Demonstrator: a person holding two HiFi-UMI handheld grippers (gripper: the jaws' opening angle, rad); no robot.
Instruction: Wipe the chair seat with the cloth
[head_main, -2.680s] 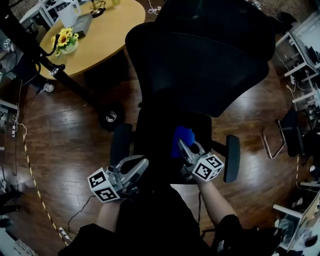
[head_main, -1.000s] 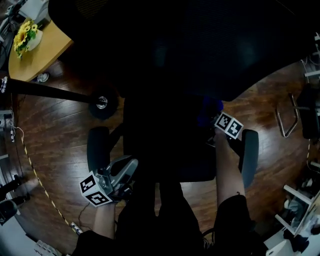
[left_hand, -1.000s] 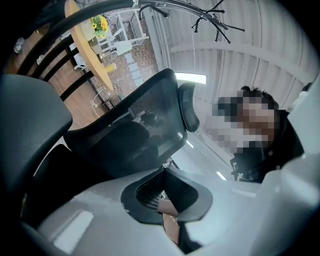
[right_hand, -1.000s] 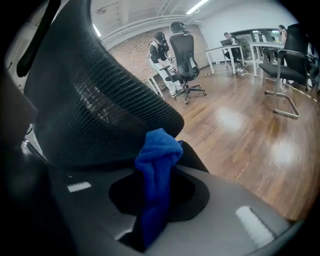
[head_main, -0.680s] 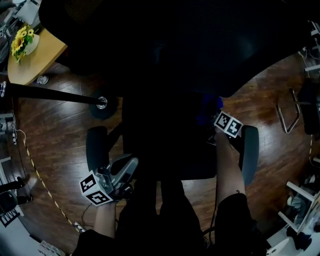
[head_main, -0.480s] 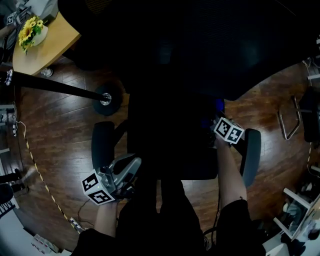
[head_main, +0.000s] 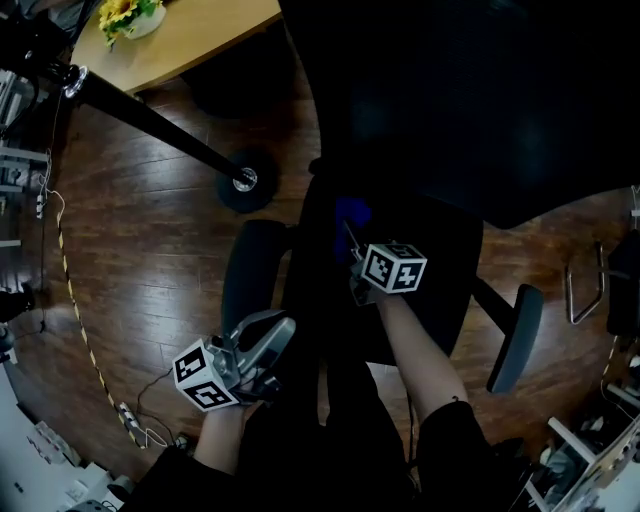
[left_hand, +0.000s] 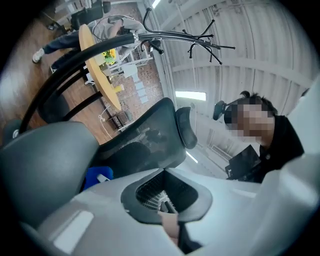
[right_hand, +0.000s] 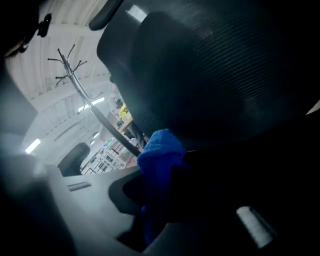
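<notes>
Right gripper (head_main: 350, 238) has its jaws pinching the blue cloth (head_main: 351, 212). I read the cloth as lying against the chair seat (head_main: 440, 280), toward its rear left, just below the backrest (head_main: 470, 110). Left gripper (head_main: 275, 332) hangs off the seat beside the left armrest (head_main: 250, 275), jaws pressed together on nothing.

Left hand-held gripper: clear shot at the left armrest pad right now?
Probably yes. The left hand-held gripper sits just short of the left armrest pad, with nothing visible between them.
</notes>
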